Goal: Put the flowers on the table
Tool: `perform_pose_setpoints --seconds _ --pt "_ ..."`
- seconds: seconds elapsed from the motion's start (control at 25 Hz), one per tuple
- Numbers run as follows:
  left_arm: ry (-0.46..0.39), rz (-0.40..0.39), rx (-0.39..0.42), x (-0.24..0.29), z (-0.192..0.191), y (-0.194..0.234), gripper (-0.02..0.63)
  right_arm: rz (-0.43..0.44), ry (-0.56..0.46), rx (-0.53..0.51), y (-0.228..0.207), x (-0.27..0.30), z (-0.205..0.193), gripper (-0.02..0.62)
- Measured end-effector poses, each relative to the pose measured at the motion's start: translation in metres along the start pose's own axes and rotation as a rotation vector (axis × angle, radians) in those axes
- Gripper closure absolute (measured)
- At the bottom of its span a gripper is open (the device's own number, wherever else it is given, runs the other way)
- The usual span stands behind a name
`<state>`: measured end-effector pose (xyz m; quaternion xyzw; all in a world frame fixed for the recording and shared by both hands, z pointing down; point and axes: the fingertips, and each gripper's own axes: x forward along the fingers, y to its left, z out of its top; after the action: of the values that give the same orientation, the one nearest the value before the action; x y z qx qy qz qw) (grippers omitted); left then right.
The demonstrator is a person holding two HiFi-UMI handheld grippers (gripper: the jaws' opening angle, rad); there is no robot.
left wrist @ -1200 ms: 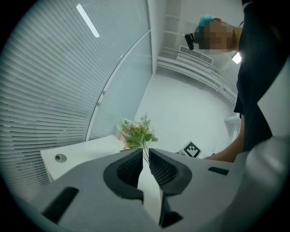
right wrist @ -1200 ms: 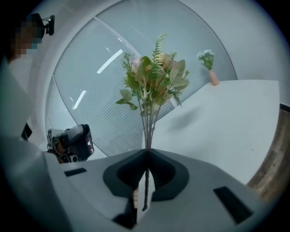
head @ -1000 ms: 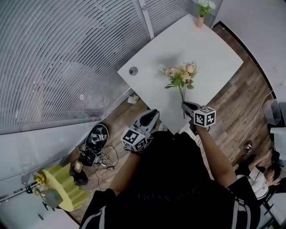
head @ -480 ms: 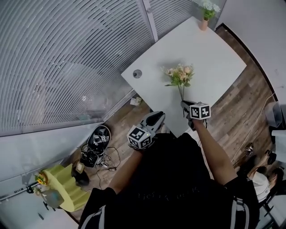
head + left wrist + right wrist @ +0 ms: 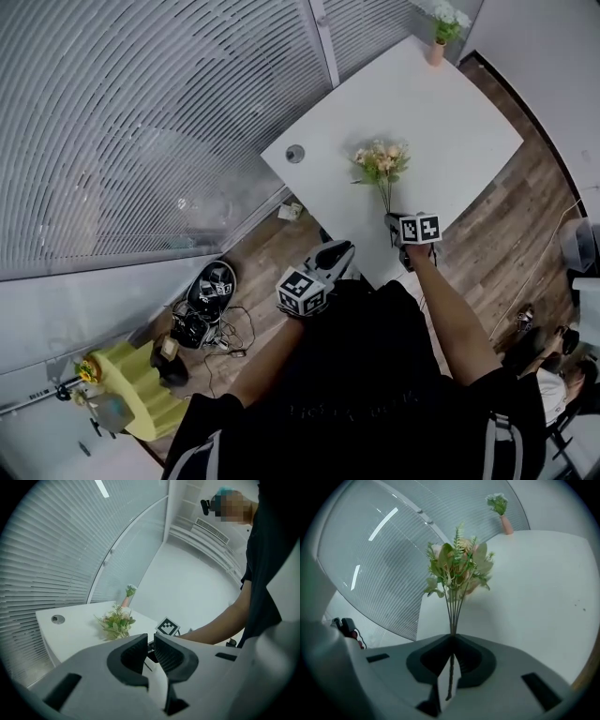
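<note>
A small bunch of flowers (image 5: 380,165) with green leaves and pale pink blooms stands upright over the white table (image 5: 441,103). My right gripper (image 5: 395,218) is shut on its thin stems; in the right gripper view the stems (image 5: 453,616) run down between the closed jaws and the blooms (image 5: 457,564) rise above. My left gripper (image 5: 337,251) hangs below the table's near corner, over the floor, jaws nearly closed with nothing between them. From the left gripper view the flowers (image 5: 115,621) show beyond the jaws (image 5: 149,649).
A pink vase with a plant (image 5: 439,36) stands at the table's far corner. A round cable port (image 5: 295,153) sits near the left corner. Slatted blinds run along the left. Cables and gear (image 5: 202,309) and a yellow object (image 5: 127,384) lie on the wood floor.
The right gripper with the flowers has moved a little farther over the table. The left gripper has shifted slightly right along with it.
</note>
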<state>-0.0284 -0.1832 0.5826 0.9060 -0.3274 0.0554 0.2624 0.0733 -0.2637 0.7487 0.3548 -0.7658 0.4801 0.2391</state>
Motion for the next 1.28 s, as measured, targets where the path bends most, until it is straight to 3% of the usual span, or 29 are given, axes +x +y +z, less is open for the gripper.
perform_pose_setpoints --seconds 0.24,0.44,0.52,0.6,0.76,0.96,1.28 --pt "0.014 0.013 0.001 -0.003 -0.003 -0.001 0.554 0.008 0.037 -0.010 -0.002 0.005 -0.006 0.554" --pt "0.019 0.026 0.005 -0.008 -0.007 -0.002 0.554 -0.004 -0.008 -0.030 -0.001 0.004 0.000 0.543" --pt "0.019 0.034 0.007 -0.010 -0.009 -0.002 0.554 -0.007 -0.023 -0.047 0.000 0.002 0.002 0.500" --pt "0.008 0.044 -0.003 -0.014 -0.009 -0.001 0.554 -0.015 -0.040 -0.080 0.003 -0.004 0.002 0.497" --pt "-0.010 0.053 -0.002 -0.017 -0.007 0.000 0.554 0.004 -0.124 -0.169 0.020 -0.025 0.012 0.552" --pt "-0.030 0.059 -0.007 -0.016 -0.007 0.001 0.554 0.047 -0.276 -0.336 0.052 -0.057 0.028 0.558" --pt "-0.063 0.069 -0.006 -0.013 0.000 0.001 0.554 0.103 -0.420 -0.447 0.089 -0.109 0.033 0.565"
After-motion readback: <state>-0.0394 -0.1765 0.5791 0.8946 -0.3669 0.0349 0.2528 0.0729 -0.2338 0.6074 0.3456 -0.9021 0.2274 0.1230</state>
